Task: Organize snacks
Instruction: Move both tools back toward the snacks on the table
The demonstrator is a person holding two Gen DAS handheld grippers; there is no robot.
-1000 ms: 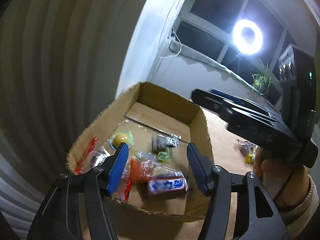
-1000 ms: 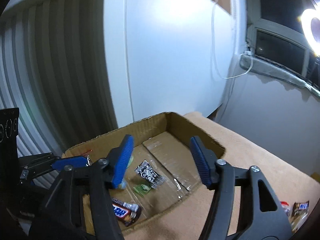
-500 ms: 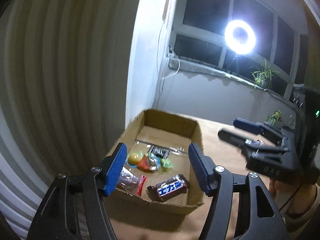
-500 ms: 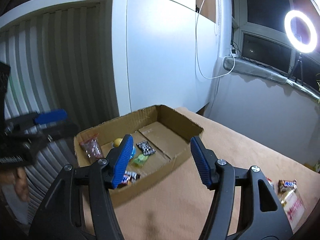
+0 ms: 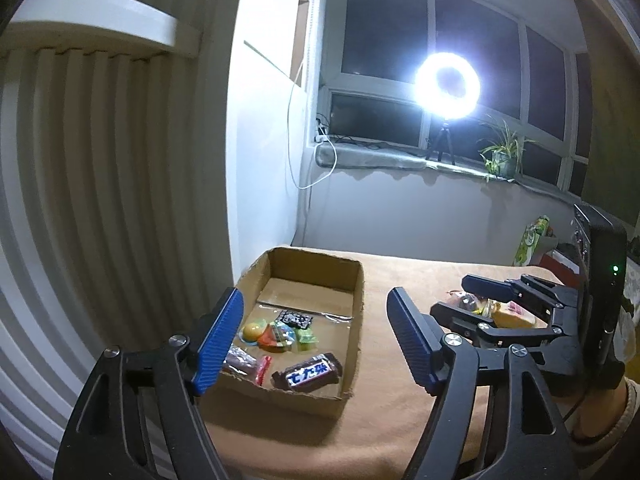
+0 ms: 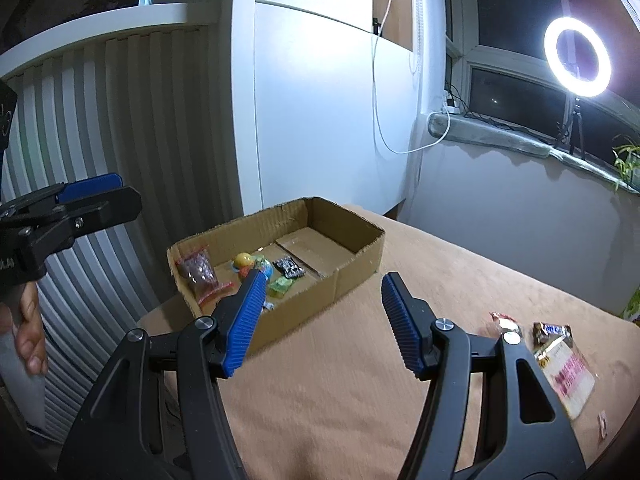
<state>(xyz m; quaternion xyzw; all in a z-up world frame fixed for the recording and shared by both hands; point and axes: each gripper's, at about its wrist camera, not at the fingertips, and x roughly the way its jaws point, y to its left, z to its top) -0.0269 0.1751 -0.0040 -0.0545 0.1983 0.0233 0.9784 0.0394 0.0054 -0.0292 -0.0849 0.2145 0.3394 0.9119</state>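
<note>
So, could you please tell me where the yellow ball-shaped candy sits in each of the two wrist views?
Left wrist view: the yellow candy lies in the cardboard box, lower left of centre, beside the left finger.
Right wrist view: the yellow candy is left of centre, mid-height.
Shared landmark: the black patterned packet lies to its right in both.

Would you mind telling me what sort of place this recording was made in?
Probably a room in a home, set up for filming at night: a lit ring light on a tripod stands on the windowsill beside a potted green plant, and dark window panes fill the wall.
</note>
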